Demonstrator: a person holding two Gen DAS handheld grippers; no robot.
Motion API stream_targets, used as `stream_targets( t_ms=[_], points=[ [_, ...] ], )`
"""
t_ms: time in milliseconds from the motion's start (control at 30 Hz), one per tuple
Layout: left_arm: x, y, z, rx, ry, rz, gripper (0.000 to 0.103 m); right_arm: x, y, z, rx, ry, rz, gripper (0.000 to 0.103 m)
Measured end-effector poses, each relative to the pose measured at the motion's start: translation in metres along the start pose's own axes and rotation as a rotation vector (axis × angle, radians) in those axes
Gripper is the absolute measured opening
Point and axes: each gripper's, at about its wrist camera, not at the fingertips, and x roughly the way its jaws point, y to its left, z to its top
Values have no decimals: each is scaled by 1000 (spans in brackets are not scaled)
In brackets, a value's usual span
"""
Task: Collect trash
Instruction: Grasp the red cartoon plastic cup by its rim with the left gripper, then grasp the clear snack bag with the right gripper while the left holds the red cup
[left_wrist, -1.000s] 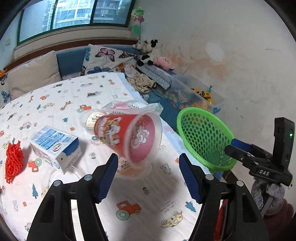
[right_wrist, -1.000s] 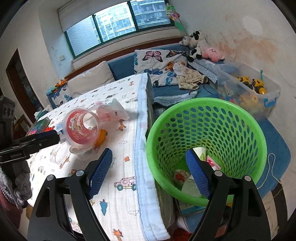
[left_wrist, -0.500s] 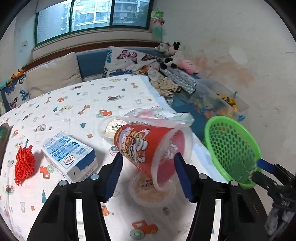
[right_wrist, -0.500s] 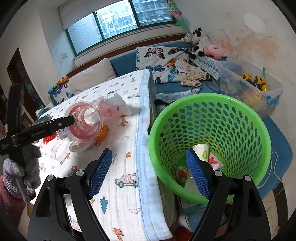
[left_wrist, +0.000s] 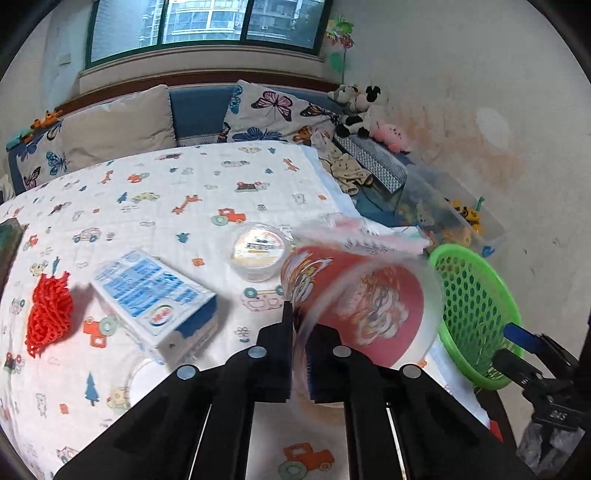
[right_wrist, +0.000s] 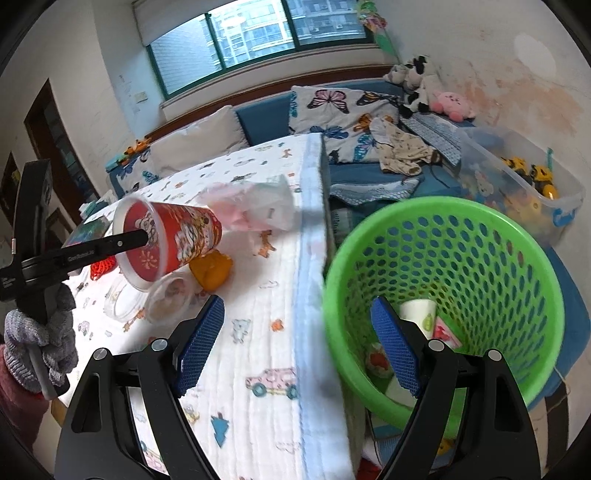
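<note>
A red printed plastic cup (left_wrist: 354, 295) lies on its side, mouth towards me, just above the cartoon-print sheet (left_wrist: 184, 192). My left gripper (left_wrist: 299, 332) is shut on its clear rim, one finger inside the cup and one outside. The right wrist view shows the same cup (right_wrist: 177, 240) held up at the tip of the left gripper (right_wrist: 146, 236). My right gripper (right_wrist: 297, 345) stands open. One of its fingers reaches inside the green mesh basket (right_wrist: 461, 258) and the other hangs over the sheet's edge. A paper cup (right_wrist: 419, 310) and wrappers lie in the basket.
On the sheet are a blue-white carton (left_wrist: 155, 295), a red net (left_wrist: 48, 314), a round lidded tub (left_wrist: 258, 251), a crumpled clear bag (left_wrist: 369, 236), a clear lid (left_wrist: 136, 376) and an orange piece (right_wrist: 212, 269). A clear toy box (right_wrist: 517, 184) stands beyond the basket.
My left gripper moved in and shut on the red cup's rim, which stood free between open fingers before. The right gripper and basket shifted slightly.
</note>
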Motion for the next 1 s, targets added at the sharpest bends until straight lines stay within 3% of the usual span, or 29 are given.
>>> stream_targets(
  t_ms=[400, 633, 1000],
  points=[
    [-45, 32, 4, -63, -55, -42, 5, 43, 27, 30, -64, 27, 88, 82],
    [-71, 53, 5, -92, -104, -28, 5, 75, 46, 54, -91, 60, 155, 82],
    [-78, 75, 4, -117, -116, -11, 5, 154, 54, 78, -85, 150, 146, 88]
  ],
)
